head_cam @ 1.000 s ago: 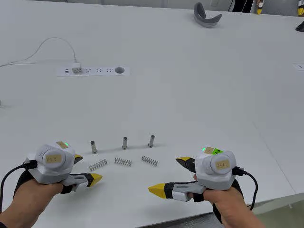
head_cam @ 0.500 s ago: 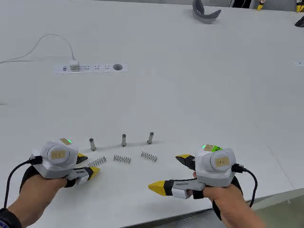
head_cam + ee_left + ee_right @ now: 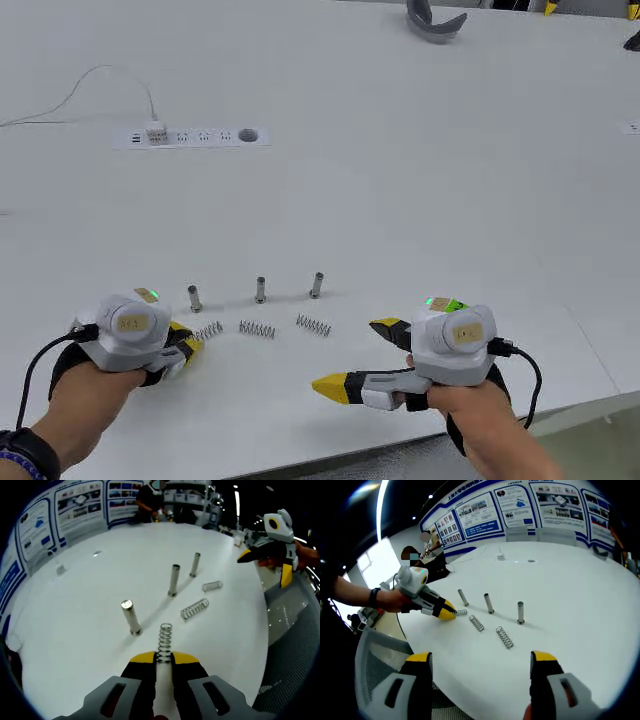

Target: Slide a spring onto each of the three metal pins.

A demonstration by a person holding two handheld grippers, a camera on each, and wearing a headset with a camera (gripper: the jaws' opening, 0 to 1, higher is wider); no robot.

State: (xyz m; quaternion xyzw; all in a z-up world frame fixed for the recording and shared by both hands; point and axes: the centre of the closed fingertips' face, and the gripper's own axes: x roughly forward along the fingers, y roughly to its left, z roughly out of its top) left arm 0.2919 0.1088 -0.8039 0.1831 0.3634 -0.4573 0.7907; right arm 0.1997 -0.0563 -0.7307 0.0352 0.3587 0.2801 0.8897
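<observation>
Three short metal pins stand upright in a row on the white table: left pin [image 3: 195, 298] [image 3: 130, 617], middle pin [image 3: 260, 290] [image 3: 173, 580], right pin [image 3: 317, 285] [image 3: 195, 565]. In front of each lies a spring. My left gripper [image 3: 187, 346] [image 3: 163, 657] is shut on the near end of the left spring [image 3: 209, 330] [image 3: 164, 636], which lies on the table in front of the left pin. The middle spring [image 3: 257, 329] [image 3: 476, 622] and right spring [image 3: 313, 324] [image 3: 504, 636] lie loose. My right gripper [image 3: 358, 357] [image 3: 481, 657] stands wide open near the table's front edge, holding nothing.
A white power strip [image 3: 190, 137] with a plugged cable lies further back on the table [image 3: 400, 180]. A grey curved object [image 3: 434, 22] rests at the far edge. The table's front edge runs just below my hands.
My left gripper has moved right toward the left spring and its jaws have gone from open to shut on the spring's end. The right gripper has stayed about where it was.
</observation>
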